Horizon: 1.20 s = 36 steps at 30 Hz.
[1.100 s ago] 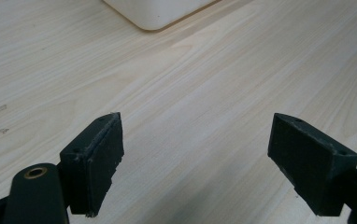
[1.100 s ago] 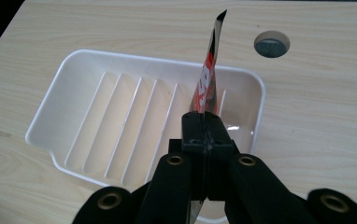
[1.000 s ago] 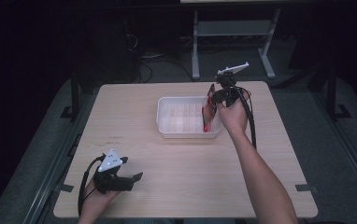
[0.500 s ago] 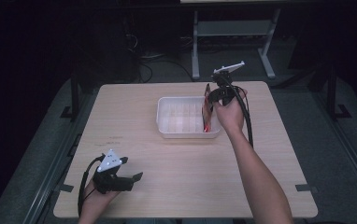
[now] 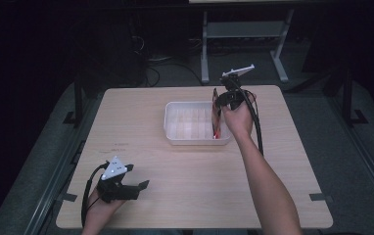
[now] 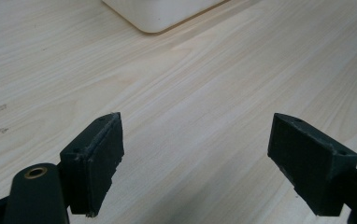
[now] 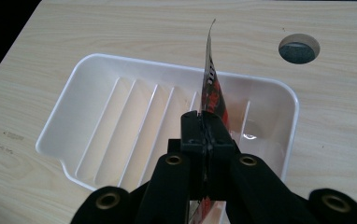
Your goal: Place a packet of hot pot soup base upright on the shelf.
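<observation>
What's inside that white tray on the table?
Inside the white tray are raised ribs and the lower end of a red packet pinched by the right gripper, which hides what lies directly beneath it.

A dim lab: lone wooden table on grey carpet (cables behind).

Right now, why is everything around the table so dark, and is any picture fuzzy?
In the high view, light falls on the wooden table while the floor and room behind stay nearly black. In the left gripper view, the near fingers look soft and dim. In the right gripper view, the white tray is bright and the thin packet is sharp.
</observation>
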Each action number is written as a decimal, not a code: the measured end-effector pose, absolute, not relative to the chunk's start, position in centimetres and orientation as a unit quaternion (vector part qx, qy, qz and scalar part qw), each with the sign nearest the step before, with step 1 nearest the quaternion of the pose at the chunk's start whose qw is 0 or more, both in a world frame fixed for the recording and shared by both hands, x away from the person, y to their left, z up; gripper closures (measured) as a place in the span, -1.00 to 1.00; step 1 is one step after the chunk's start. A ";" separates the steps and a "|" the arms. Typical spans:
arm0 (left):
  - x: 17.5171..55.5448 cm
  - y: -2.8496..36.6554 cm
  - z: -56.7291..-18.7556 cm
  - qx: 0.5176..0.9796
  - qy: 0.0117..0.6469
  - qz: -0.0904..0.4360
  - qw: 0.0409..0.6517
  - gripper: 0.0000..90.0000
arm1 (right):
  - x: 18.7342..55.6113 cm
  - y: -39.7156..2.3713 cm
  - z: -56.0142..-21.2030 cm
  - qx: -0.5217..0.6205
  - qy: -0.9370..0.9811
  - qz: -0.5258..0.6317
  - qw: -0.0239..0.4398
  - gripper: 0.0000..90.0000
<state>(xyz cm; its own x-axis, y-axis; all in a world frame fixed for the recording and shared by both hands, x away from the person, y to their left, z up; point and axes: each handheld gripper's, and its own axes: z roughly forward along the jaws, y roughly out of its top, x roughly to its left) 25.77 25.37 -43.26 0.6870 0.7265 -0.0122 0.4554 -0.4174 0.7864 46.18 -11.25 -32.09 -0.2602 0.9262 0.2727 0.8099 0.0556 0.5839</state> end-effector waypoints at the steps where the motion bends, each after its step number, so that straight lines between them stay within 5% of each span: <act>1: 25.8 25.3 -43.3 0.827 0.355 0.169 0.402 -0.60 | 46.2 -11.2 -32.1 0.603 0.720 0.332 0.086 0.96; 24: 25.7 25.1 -43.3 0.831 0.353 0.171 0.396 -0.60 | 46.8 -11.2 -33.6 0.602 0.721 0.335 0.074 0.90; 36: 25.8 25.1 -43.4 0.830 0.354 0.172 0.395 -0.60 | 46.1 -12.8 -33.5 0.593 0.721 0.354 0.058 0.68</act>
<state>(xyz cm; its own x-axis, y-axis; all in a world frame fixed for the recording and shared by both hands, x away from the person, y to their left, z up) 25.76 25.12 -43.41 0.6909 0.7229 0.0060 0.4513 -0.4378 0.7776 46.12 -12.78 -33.46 -0.2897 0.8961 0.3364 0.8140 0.0458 0.5791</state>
